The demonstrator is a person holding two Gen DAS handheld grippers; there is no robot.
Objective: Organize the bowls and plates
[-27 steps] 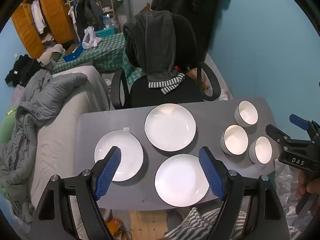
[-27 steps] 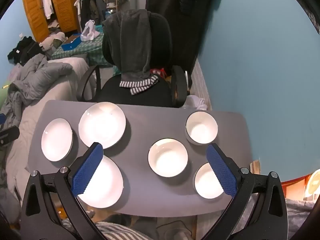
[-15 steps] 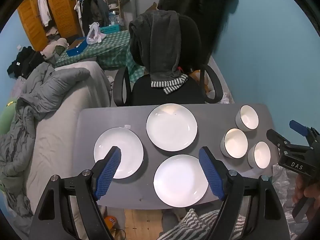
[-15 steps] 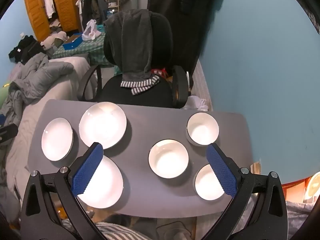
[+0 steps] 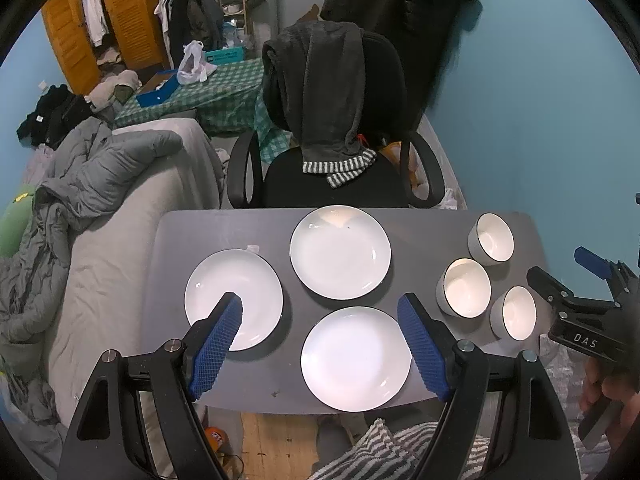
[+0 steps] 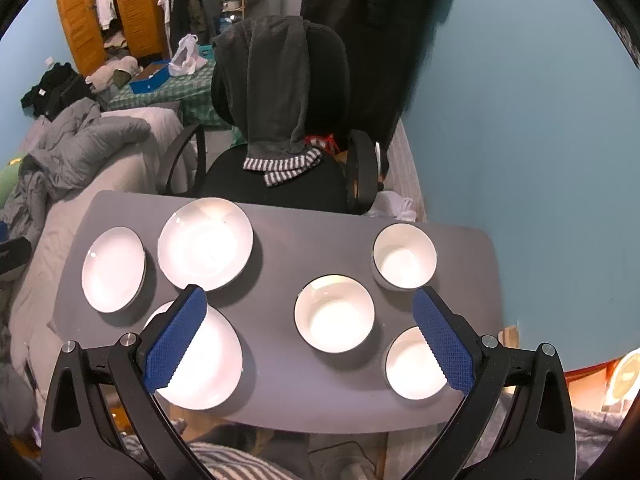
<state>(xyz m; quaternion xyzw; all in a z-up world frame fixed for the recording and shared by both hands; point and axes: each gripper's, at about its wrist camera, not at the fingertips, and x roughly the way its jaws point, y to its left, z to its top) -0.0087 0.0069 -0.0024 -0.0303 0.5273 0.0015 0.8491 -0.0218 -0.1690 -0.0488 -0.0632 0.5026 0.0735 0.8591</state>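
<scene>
Three white plates are sitting apart on the left half of the grey surface, one toward the far edge, one at the left edge, one by the near edge. Three white bowls are lying separately on the right half, running from the far edge to the near right corner. The left tongs and right tongs are both hanging released above it all, gripping nothing.
</scene>
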